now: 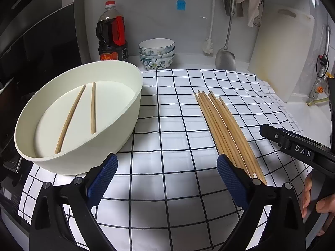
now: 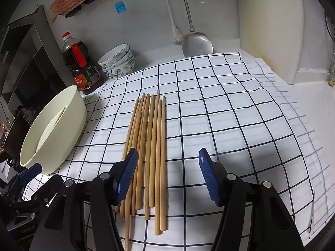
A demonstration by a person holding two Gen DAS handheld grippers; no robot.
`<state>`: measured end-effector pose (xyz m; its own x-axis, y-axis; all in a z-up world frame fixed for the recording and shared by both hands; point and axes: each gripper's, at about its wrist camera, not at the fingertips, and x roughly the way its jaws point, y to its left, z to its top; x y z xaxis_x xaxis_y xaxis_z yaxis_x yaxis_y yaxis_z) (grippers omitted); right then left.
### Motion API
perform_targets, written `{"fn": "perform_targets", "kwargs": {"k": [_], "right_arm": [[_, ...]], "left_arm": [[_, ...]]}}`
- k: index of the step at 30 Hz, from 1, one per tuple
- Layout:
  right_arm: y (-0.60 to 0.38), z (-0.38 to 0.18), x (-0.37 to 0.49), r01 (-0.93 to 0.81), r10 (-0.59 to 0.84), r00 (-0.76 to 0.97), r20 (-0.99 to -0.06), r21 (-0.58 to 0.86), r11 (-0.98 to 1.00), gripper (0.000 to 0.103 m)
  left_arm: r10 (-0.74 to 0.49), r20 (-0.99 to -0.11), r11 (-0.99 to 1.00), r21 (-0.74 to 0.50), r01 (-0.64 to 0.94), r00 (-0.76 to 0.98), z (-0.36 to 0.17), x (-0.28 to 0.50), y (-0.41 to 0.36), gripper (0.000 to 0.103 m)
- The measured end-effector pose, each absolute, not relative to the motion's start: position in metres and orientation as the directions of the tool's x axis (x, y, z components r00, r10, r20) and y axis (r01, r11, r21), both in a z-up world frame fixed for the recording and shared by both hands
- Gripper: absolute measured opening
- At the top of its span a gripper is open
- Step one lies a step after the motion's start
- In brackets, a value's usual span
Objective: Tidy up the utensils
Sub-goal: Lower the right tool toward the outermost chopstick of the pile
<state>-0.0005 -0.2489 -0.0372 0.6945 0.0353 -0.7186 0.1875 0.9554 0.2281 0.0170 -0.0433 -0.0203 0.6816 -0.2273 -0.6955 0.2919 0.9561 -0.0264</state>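
Note:
A bundle of several wooden chopsticks [image 1: 225, 129] lies on the checked cloth [image 1: 171, 125]; it also shows in the right wrist view [image 2: 149, 146]. A cream oval tub [image 1: 117, 125] on the left holds two chopsticks [image 1: 93, 108]; the tub also shows in the right wrist view [image 2: 69, 125]. My left gripper [image 1: 167, 167] is open and empty above the cloth, between tub and bundle. My right gripper [image 2: 168, 163] is open and empty, low over the near ends of the bundle, its left finger [image 2: 127, 171] over the sticks. Part of the right gripper's body [image 1: 301, 146] shows in the left wrist view.
A soy sauce bottle [image 1: 112, 35] and stacked patterned bowls [image 1: 157, 52] stand at the back by the wall. A metal spatula [image 1: 226, 56] and a white brush [image 1: 208, 46] hang there. A white cutting board [image 1: 282, 52] leans at the right. A dark appliance [image 1: 31, 52] is at the left.

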Motion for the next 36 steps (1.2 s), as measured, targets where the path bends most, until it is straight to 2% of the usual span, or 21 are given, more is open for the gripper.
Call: {"fn": "perform_targets", "kwargs": {"k": [17, 36], "right_arm": [[-0.259, -0.063, 0.014, 0.168, 0.050, 0.578, -0.814, 0.179, 0.969, 0.061], [-0.249, -0.071, 0.017, 0.116, -0.012, 0.521, -0.853, 0.057, 0.992, 0.062]], "left_arm": [[-0.261, -0.716, 0.945, -0.053, 0.322, 0.648, -0.020, 0.032, -0.055, 0.096], [-0.260, -0.754, 0.938, -0.049, 0.343, 0.604, -0.027, 0.041, -0.069, 0.096]]}}
